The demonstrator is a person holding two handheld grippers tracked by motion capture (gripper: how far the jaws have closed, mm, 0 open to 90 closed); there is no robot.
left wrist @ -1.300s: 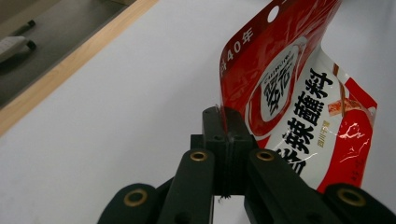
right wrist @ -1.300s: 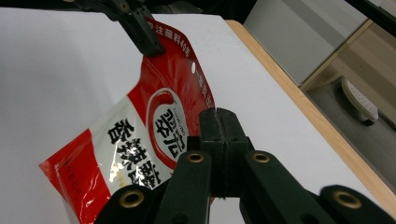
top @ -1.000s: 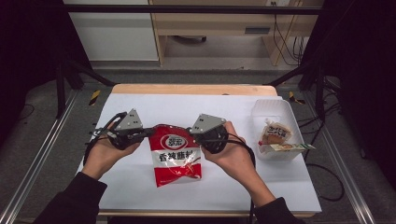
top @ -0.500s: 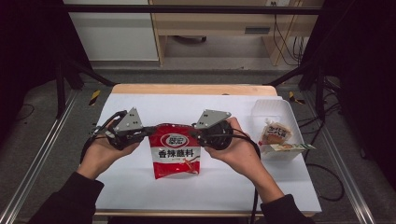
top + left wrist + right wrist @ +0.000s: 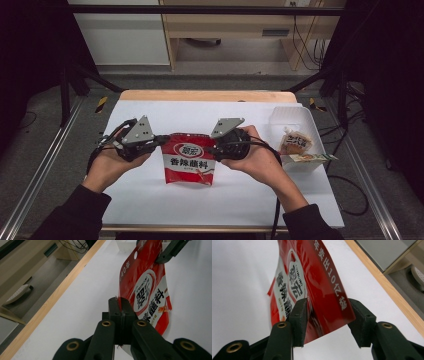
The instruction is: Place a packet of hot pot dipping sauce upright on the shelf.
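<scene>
At the bottom of the high view two dark-sleeved forearms come up from the lower edge, each hand holding a gripper over the white surface (image 5: 150,200). Between them, in the middle of the frame, a red sauce packet (image 5: 189,159) hangs with its lower edge resting on the white sheet. The left gripper (image 5: 161,140) sits at the packet's upper left corner; in the left gripper view its fingers (image 5: 113,308) are pressed together, pinching the packet's edge. The right gripper (image 5: 214,148) sits at the packet's upper right corner. Its jaws have just been opening: in the right gripper view the fingers (image 5: 299,315) stand spread, the packet's corner still between them and lying against the left one, clear of the right one. Farther right in the high view, a clear plastic tray (image 5: 295,116) sits at the surface's right edge, holding wrapped snacks (image 5: 296,144). Beyond, the surface's wooden far edge (image 5: 205,95) crosses the frame, with the grey floor and a wooden desk behind it at the top.
</scene>
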